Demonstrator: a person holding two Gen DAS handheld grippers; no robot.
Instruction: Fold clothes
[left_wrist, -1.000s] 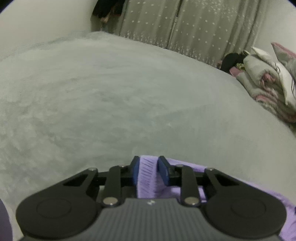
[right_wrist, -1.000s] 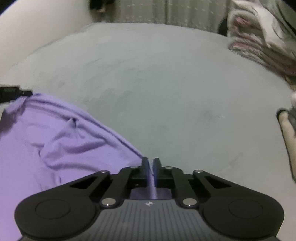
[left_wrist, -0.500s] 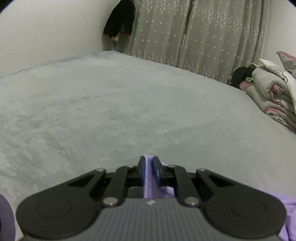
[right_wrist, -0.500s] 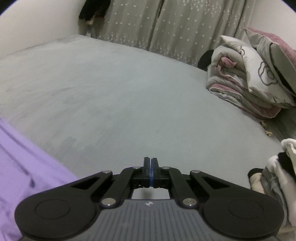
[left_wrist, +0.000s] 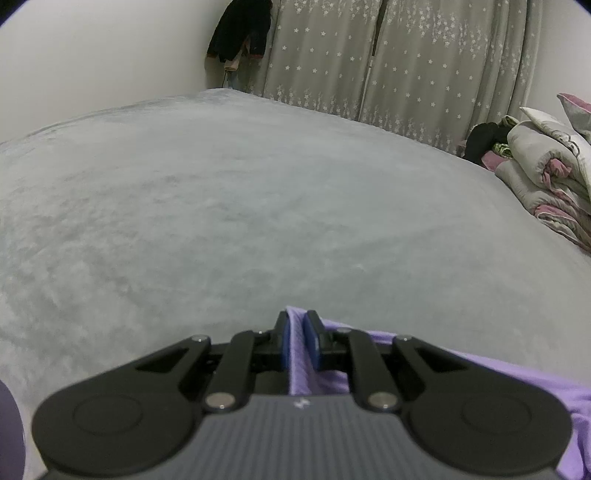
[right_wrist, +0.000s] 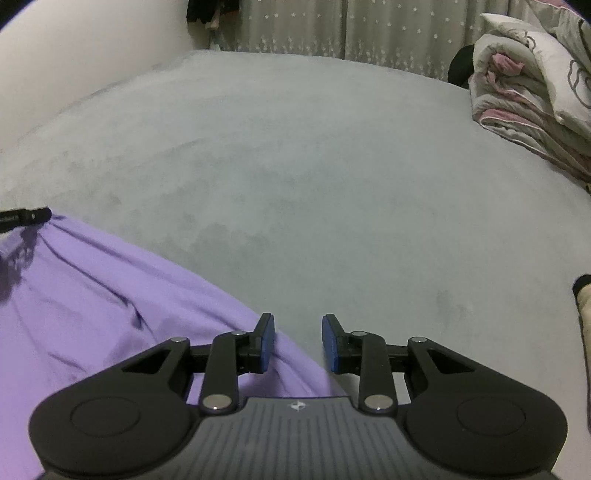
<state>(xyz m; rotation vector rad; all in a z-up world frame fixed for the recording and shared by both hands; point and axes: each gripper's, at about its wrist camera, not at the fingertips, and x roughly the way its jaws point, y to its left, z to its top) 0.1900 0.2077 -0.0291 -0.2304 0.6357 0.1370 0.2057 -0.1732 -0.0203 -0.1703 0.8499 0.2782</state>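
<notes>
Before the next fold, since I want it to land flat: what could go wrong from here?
The right gripper is opening, its fingers clear of the purple garment, so that edge may slump unevenly. The left gripper alone pinches the cloth; pulling now could drag it askew or deepen its wrinkles.

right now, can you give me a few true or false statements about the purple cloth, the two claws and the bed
1. The left claw is shut on a fold of the purple cloth. True.
2. The right claw is clamped tight on the cloth. False: its jaws are opening, and the cloth lies under the left pad with nothing pinched.
3. The purple cloth lies on a grey bed cover. True.
4. The folded quilts sit at the left side of the bed. False: they are at the right, near the curtains.
5. A dark garment hangs in the far corner. True.
</notes>
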